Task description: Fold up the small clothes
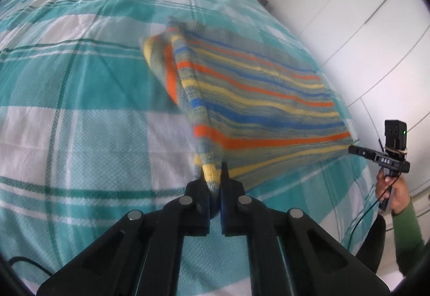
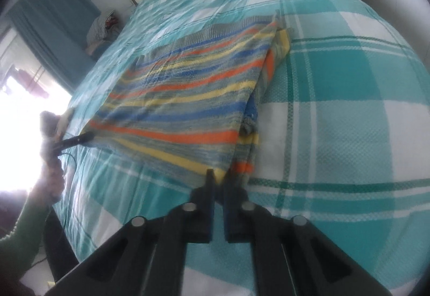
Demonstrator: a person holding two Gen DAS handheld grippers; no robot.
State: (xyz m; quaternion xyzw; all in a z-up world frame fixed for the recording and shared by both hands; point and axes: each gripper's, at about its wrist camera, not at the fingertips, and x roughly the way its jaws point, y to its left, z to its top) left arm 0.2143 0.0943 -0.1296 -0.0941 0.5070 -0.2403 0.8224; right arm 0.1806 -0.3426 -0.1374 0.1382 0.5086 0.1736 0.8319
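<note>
Left wrist view: left gripper [image 1: 215,175] clamped on the yellow-banded near corner of a knitted garment striped in orange, blue, yellow and grey [image 1: 255,97]. From that pinch, striped cloth stretched away and to the right, its near edge running straight across to the right gripper [image 1: 354,148], likewise closed on the opposite near corner. Long axis of the held edge lay between the two grippers, stripes roughly parallel to it. Far half of the garment rested on the teal-and-white checked bedspread [image 1: 80,121], with an already doubled flap bunched along the left side.

Right wrist view: right gripper [image 2: 219,175] pinching its yellow corner, left gripper [image 2: 87,137] at the far end of the same edge. Both equally near, so judged a joint carry of this edge away toward the grey far hem [image 2: 215,30].
</note>
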